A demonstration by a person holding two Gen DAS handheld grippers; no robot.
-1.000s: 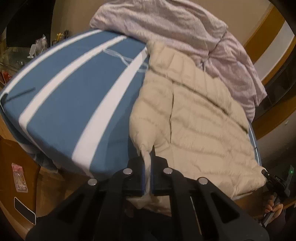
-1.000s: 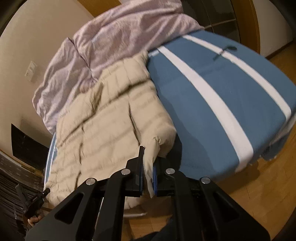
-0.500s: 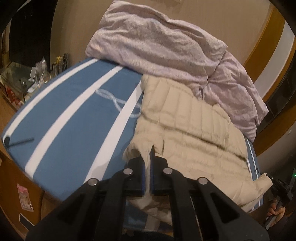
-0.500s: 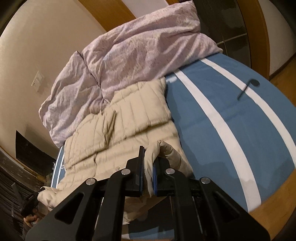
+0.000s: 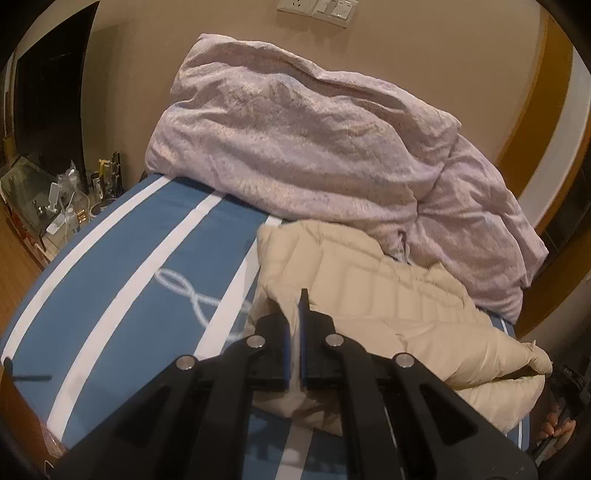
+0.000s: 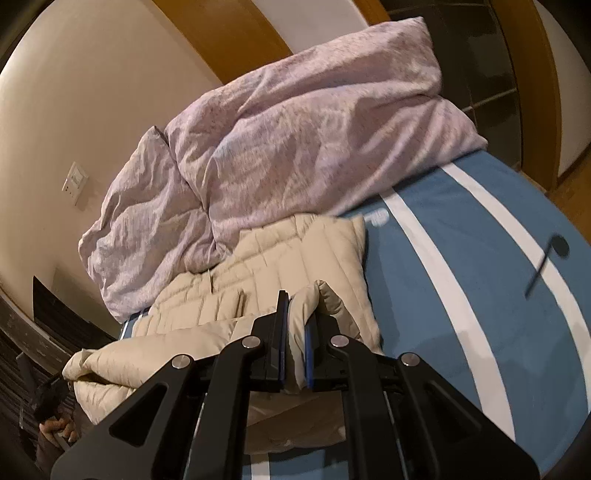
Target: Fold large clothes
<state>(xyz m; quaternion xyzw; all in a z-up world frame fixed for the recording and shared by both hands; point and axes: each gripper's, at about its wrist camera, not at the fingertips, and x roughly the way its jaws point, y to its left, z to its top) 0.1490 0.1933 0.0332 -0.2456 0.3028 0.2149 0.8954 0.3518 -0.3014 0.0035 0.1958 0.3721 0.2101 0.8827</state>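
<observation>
In the left wrist view, the left gripper (image 5: 294, 332) sits at the lower centre of the frame, its two black fingers with blue pads closed on a fold of the cream quilted puffer jacket (image 5: 388, 306). The jacket lies bunched across the centre and lower right of the frame, on a blue bed cover with white stripes (image 5: 122, 280) that fills the left half. Behind it, a crumpled pale lilac duvet (image 5: 314, 147) is heaped against the beige wall, touching the jacket's far edge. A white wall switch plate (image 5: 314, 9) shows at the top edge.

In the right wrist view, the right gripper (image 6: 297, 332) at lower centre is likewise clamped on a puffed edge of the jacket (image 6: 295, 258), which spreads from centre to lower left. The striped cover (image 6: 498, 258) occupies the right side and the duvet (image 6: 277, 147) the upper middle.
</observation>
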